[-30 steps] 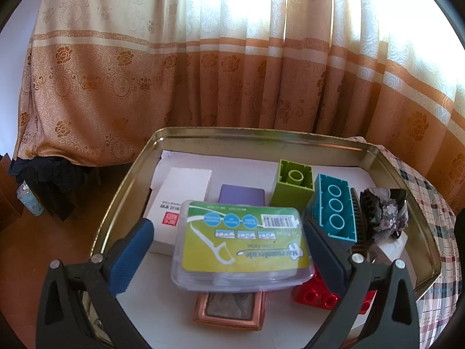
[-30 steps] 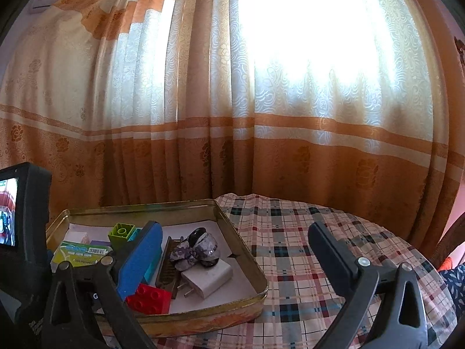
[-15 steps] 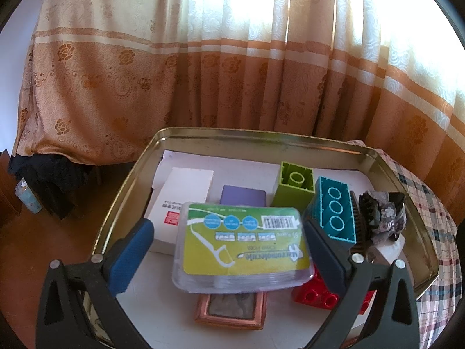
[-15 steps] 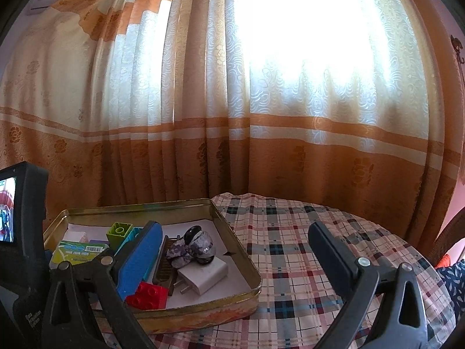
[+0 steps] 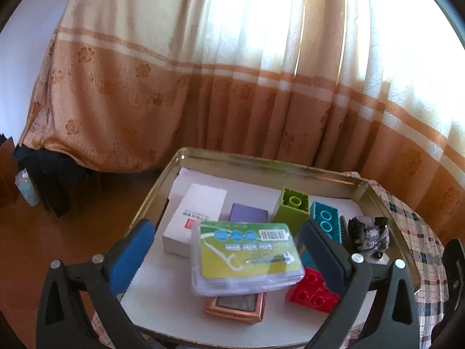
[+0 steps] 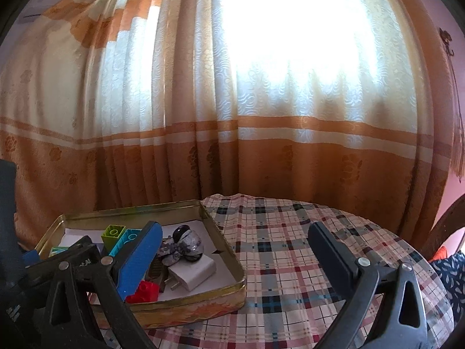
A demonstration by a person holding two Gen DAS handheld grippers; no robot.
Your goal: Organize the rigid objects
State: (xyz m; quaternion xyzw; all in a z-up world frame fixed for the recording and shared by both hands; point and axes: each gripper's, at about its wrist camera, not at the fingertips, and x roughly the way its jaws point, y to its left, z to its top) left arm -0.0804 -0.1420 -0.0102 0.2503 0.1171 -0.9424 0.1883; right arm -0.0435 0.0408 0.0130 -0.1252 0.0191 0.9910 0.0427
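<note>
My left gripper hangs low in the left wrist view with its fingers spread wide, and nothing is pinched between them. The blue pad at lower left stands clear of everything. Moving right, the white box lies flat at the left of the gold tin, with the purple block just beside it. In the middle, the floss-pick case lies tilted on top of the copper-framed piece, overhanging it on most sides. That is my main worry: if I close now, the right-hand pad looks close to the case's edge while the left pad is well apart from it, so one pad may arrive first and slide the case off its perch. Farther right, the green brick, the teal brick and the red brick crowd the case, so my right finger could catch them on the way down. The black hair clip sits at the far right, over the white charger.

In the right wrist view, my right gripper is spread just as wide and empty. Its left finger hangs over the tin's contents, and its right finger over the plaid tablecloth. A careless drop there could knock the tin's rim.
</note>
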